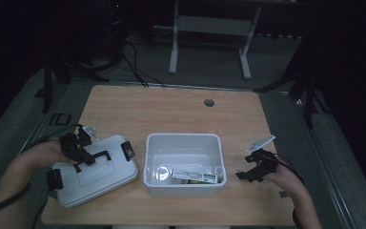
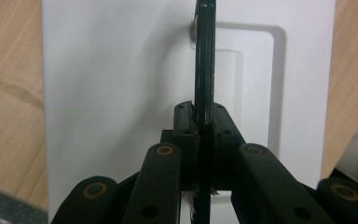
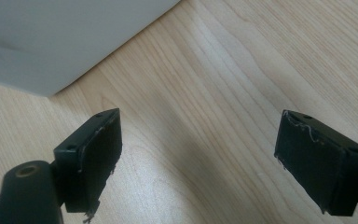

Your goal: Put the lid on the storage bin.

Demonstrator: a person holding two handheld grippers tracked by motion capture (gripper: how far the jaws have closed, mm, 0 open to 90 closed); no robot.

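Observation:
A white box lid (image 1: pixel 106 175) with black latches lies on the table, left of an open white bin (image 1: pixel 183 138). My left gripper (image 1: pixel 83 155) is over the lid, shut on the lid's thin black handle (image 1: pixel 99 156). In the left gripper view, the handle (image 2: pixel 204 60) runs upright between the closed pads of the left gripper (image 2: pixel 201 121), with the lid (image 2: pixel 116 93) behind it. My right gripper (image 1: pixel 248 174) is low beside the bin's right wall. Its jaws stand wide open over bare wood, as the right gripper view shows (image 3: pixel 198 154), with the bin wall (image 3: pixel 65 37) at upper left.
Inside the bin lie a small box with a green label (image 1: pixel 193 175) and a round clear piece (image 1: pixel 162 172). The wooden table (image 1: pixel 171 109) has a cable hole (image 1: pixel 209 102) at the back. A white frame's legs (image 1: pixel 209 43) stand on the floor beyond.

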